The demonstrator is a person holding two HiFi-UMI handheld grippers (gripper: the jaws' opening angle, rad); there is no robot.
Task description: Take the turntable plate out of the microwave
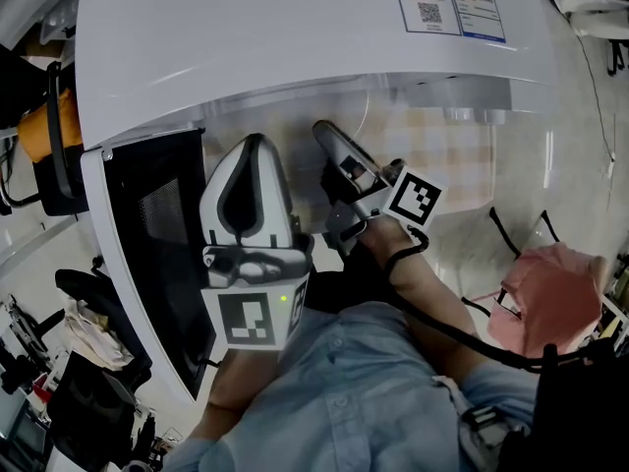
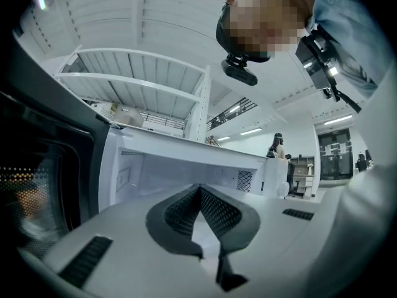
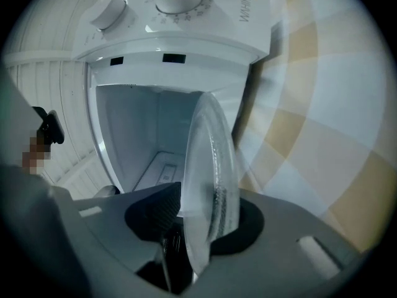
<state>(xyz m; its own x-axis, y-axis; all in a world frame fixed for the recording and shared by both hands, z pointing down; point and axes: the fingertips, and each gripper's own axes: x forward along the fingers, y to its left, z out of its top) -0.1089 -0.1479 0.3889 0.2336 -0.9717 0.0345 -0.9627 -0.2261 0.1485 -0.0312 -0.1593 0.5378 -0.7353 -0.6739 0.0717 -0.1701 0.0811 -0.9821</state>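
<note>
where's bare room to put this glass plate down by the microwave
The checked cloth is bare to the right of the right gripper, between the microwave front and the pink bundle. It is crowded on the left: the open door and the left gripper fill that side.

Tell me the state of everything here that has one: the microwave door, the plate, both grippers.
microwave door: swung open.
right gripper: fingers apart, turntable plate between them.
left gripper: fingers together, nothing between them.
turntable plate: seen edge-on, in front of the open cavity.
</note>
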